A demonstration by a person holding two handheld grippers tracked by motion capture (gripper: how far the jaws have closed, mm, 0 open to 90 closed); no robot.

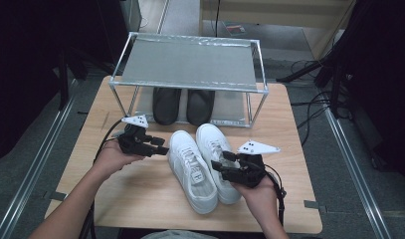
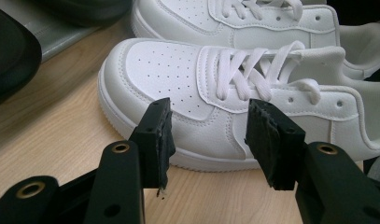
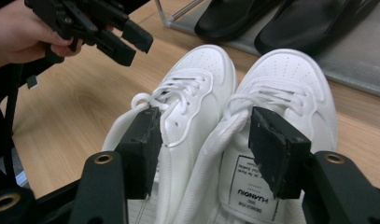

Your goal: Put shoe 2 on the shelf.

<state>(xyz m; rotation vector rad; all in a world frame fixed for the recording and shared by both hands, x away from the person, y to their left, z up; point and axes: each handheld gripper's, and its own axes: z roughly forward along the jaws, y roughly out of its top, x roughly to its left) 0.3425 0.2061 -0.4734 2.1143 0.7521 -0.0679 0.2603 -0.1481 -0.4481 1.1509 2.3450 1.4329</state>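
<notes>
High view: pair of white sneakers (image 1: 202,167) side by side mid-table (image 1: 140,194), toes toward metal rack (image 1: 190,62). Black slippers (image 1: 182,105) under rack, heels hidden by shelf. Left gripper (image 1: 160,147) just left of left shoe, jaws apart, nothing between. Right gripper (image 1: 220,162) over right shoe's heel, jaws apart. Bare wood both sides.

Left gripper view: jaws wide, near sneaker (image 2: 225,98) beyond, untouched; heel cut off.

Right gripper view: jaws wide around heel collars (image 3: 211,135), contact unclear.

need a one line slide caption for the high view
Two hand-held grippers, left gripper and right gripper, open beside a pair of white sneakers before a metal shoe rack.
</notes>
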